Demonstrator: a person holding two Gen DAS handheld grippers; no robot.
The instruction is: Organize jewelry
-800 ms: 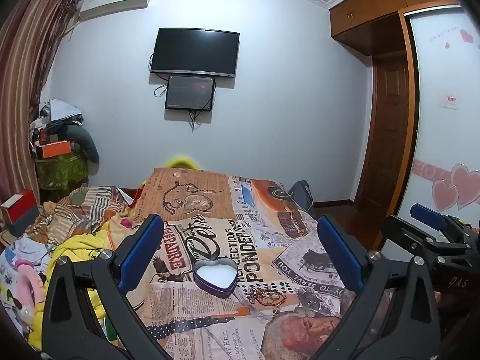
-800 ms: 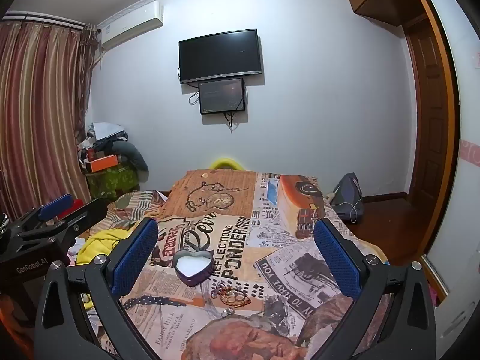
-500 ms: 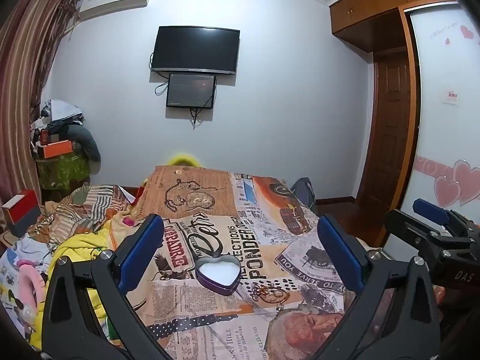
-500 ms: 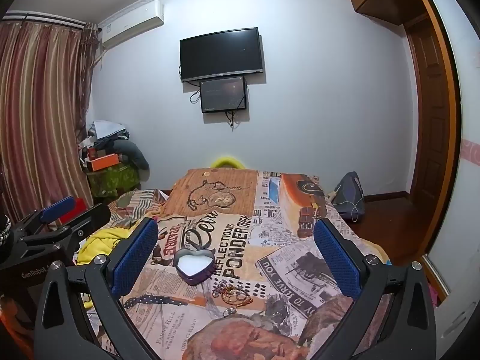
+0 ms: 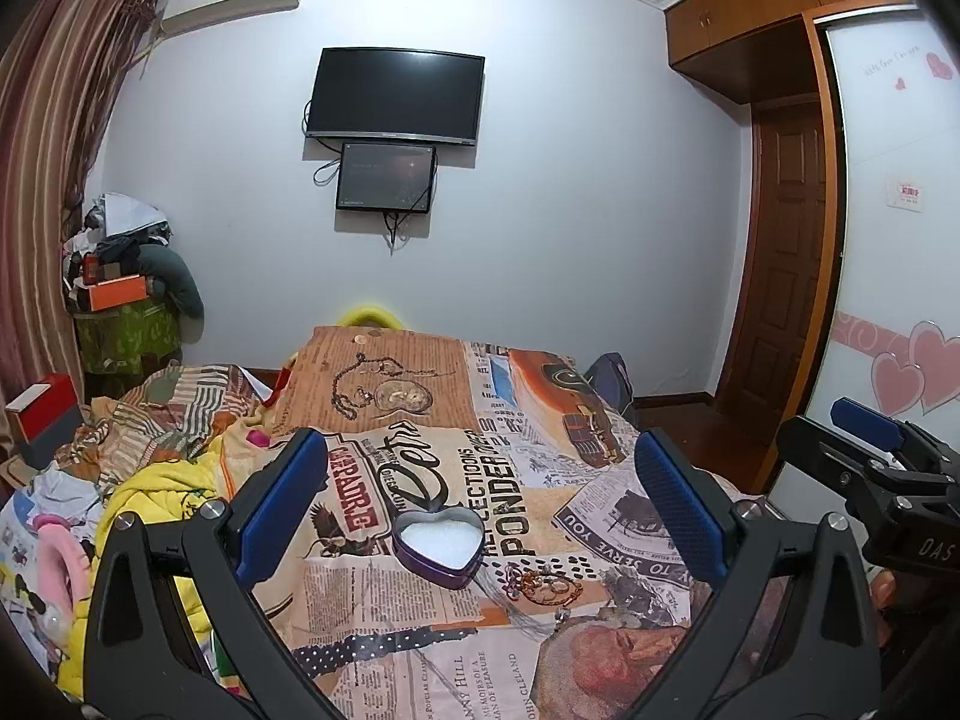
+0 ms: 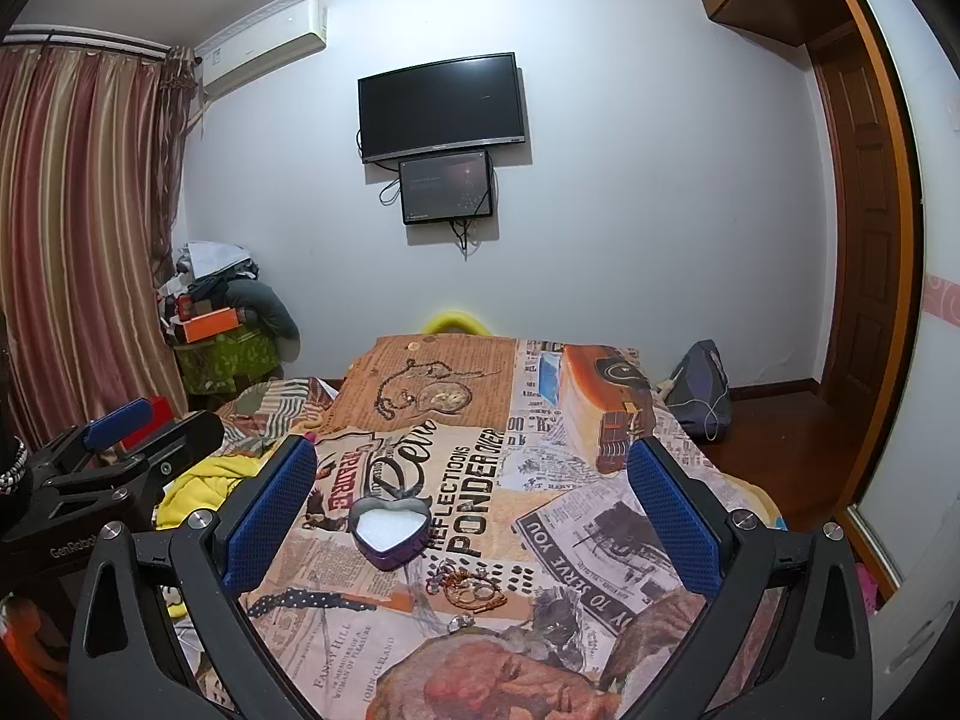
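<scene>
Jewelry (image 5: 543,585) lies tangled beside the heart box (image 5: 441,546) on the bed (image 6: 540,468); both tools gape wide, empty. Pinching one strand could drag the whole clump.

jewelry pile (image 5: 543,585): pieces tangled, too small to tell apart | right gripper (image 5: 882,468): cut off by left-view edge, jaws unclear | left gripper (image 6: 120,450): cut off by right-view edge | bed (image 6: 600,540): near end hidden
</scene>
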